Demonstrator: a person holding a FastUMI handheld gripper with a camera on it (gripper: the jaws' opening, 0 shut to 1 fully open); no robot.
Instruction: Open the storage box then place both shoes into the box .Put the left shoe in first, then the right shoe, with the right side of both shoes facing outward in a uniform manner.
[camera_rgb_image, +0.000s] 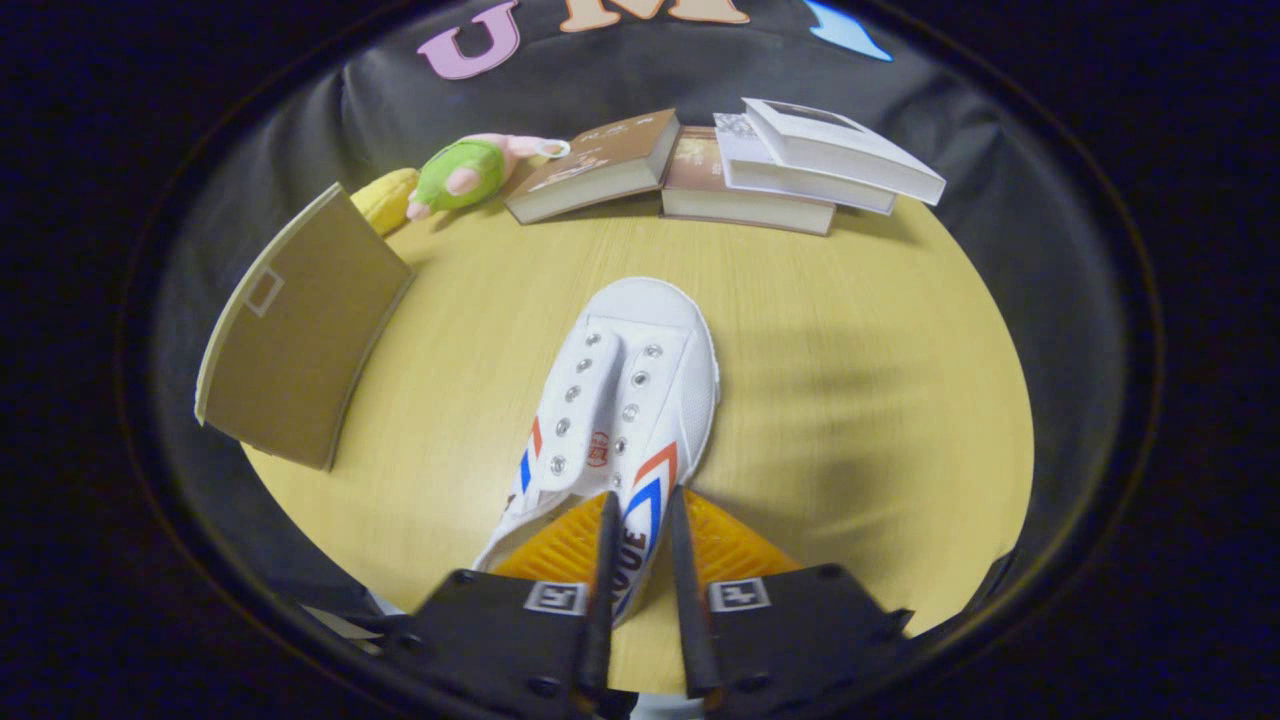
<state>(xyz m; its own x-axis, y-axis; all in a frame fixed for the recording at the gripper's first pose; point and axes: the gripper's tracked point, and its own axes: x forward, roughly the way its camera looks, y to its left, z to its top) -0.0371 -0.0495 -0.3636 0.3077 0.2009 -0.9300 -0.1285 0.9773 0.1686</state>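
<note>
Nearest of all, the gripper (640, 520) has its two fingers pressed in close on the side wall of the white canvas sneaker with red and blue chevrons (625, 420), pinching the collar near the heel; one finger sits inside the shoe's opening, the other on the outer flank, only that strip of canvas between them.

From that grip the shoe runs straight ahead, long axis in line with the fingers, rubber toe cap pointing far, eyelets up. It looks to be held just over the pale wooden tabletop (850, 400), though contact is hard to judge.

Off to the left and a little farther, the brown cardboard flap of the storage box (300, 330) stands tilted open. That is the key relation: the box lies left of the shoe's axis, so the next carry likely needs a swing left.

Farther back sit a green and pink plush toy (465, 172) and a row of stacked books (740, 165) against the wall.
</note>
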